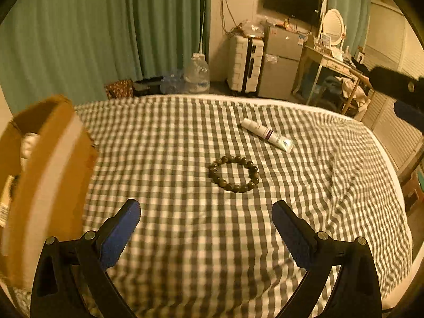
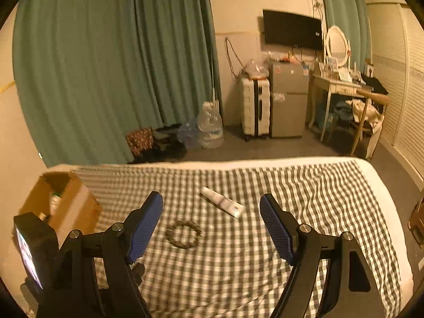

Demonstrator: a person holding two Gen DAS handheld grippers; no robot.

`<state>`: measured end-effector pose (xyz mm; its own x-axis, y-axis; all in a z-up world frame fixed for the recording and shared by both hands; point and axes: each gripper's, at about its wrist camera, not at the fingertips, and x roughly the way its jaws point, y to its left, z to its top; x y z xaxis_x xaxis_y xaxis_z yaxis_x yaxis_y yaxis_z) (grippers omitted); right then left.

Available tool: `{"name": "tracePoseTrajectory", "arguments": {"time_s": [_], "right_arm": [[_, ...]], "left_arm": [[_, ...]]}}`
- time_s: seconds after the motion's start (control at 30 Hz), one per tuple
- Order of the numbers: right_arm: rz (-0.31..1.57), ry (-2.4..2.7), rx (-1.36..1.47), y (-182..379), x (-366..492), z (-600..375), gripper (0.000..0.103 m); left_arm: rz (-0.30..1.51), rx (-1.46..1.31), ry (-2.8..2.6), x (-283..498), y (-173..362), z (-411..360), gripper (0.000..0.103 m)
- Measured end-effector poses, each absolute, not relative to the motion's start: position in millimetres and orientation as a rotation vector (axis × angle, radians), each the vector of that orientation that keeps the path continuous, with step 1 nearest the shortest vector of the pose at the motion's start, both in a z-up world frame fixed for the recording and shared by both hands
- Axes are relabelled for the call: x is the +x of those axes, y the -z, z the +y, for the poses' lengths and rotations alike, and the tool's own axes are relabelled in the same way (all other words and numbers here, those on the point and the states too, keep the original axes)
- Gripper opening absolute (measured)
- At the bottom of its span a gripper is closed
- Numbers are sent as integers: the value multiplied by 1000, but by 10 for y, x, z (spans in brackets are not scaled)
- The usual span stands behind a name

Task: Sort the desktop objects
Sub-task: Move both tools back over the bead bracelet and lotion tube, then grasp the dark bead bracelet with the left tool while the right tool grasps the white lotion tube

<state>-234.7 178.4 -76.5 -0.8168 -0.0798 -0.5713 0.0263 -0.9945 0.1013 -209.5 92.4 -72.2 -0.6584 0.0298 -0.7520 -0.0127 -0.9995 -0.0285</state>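
A dark beaded bracelet (image 1: pixel 234 174) lies on the checked bedspread (image 1: pixel 172 137), with a white tube (image 1: pixel 267 134) lying beyond it to the right. My left gripper (image 1: pixel 206 209) is open and empty, just short of the bracelet. A cardboard box (image 1: pixel 47 175) with items inside stands close on its left. In the right wrist view my right gripper (image 2: pixel 211 204) is open and empty above the bed; the bracelet (image 2: pixel 182 234) and tube (image 2: pixel 222 204) lie between its fingers, and the box (image 2: pixel 66 206) is at the left. The left gripper's body (image 2: pixel 34 246) shows at lower left.
Beyond the bed's far edge stand green curtains (image 2: pixel 106 66), water bottles (image 2: pixel 209 127), a white suitcase (image 2: pixel 255 108), a small grey fridge (image 2: pixel 288 100) and a dressing table with a mirror (image 2: pixel 339 79). The right gripper's body (image 1: pixel 397 90) juts in at the right of the left wrist view.
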Motion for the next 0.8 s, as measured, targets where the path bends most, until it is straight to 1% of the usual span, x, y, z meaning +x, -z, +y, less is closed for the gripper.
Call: {"name": "tracePoseTrajectory", "arguments": {"time_s": [0.13,0.33,0.47,0.6,0.67,0.7,0.73,0.77,0.8], "right_arm": [[-68,2894,994,1104,-2674,1963,75],[-74,2815,1013,1436,-3118,2180,76],[19,2751,1043,1683,-3465,2102,76],[67,2697,1091,1949,-3767,1977,76],[81,2656,1120,2079,-3892,1879,76],[111,2641,1134,2146,-3950,1804,75],[135,2637,1143,2196,-3995,1755,75],[170,2631,1158,2262,-4051,1697,75],[191,2635,1165,2315,-4098,1659,66]], "left_arm": [[-36,-1335,-2833,-2370,1056,1038,102],[-79,-1393,-2765,-2837,1503,1174,102],[-139,-1435,-2743,-3068,1716,1224,102],[-52,-1428,-2761,-3143,1763,1328,102],[-36,-1413,-2752,-3164,1767,1342,98],[-45,-1394,-2749,-3158,1764,1328,92],[-33,-1376,-2761,-3143,1757,1318,79],[-18,-1361,-2764,-3163,1755,1331,72],[-2,-1340,-2761,-3139,1747,1322,62]]}}
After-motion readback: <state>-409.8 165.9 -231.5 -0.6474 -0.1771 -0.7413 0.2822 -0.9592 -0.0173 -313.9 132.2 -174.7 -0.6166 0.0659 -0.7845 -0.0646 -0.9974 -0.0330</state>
